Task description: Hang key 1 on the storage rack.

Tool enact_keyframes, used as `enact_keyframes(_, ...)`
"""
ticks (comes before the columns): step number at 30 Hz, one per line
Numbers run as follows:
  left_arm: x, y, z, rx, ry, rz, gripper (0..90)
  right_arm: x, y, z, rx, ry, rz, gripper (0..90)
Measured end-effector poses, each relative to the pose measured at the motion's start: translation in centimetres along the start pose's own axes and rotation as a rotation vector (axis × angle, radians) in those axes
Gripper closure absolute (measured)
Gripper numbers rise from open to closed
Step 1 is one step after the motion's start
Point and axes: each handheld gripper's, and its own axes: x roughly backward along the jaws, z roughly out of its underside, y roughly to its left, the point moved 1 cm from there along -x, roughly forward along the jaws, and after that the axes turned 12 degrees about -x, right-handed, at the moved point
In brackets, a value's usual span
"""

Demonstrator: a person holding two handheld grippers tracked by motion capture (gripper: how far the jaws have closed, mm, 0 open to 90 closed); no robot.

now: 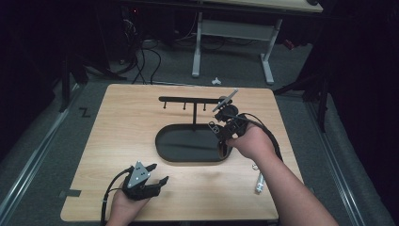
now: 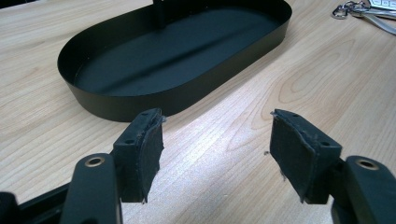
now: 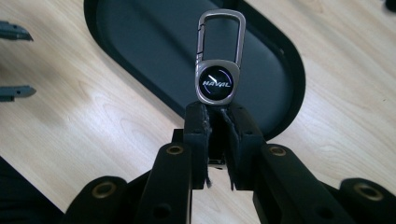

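Observation:
A silver keychain with a carabiner clip and a round black "HAVAL" emblem stands up from my right gripper, which is shut on its lower end. This gripper hovers over the right end of a black oval tray. A black post with a hooked crossbar rises from the tray. My left gripper rests near the table's front left, open and holding nothing. Its pads point toward the tray's wall.
A bunch of keys lies on the wooden table right of the tray, and also shows in the left gripper view's top right corner as keys. The tray's rim lies under the keychain. A desk frame stands beyond the table.

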Motion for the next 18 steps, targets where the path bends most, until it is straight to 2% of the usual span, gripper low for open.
enact_keyframes(10, 0.0, 0.0, 0.0, 0.000, 0.001, 0.001, 35.0, 0.9, 0.0, -1.7, -0.005, -0.028, 0.011, 80.5)
enact_keyframes(18, 0.0, 0.1, 0.1, 0.003, 0.000, 0.001, 35.0, 0.6, 0.0, -2.5, -0.013, -0.029, 0.017, 80.5)
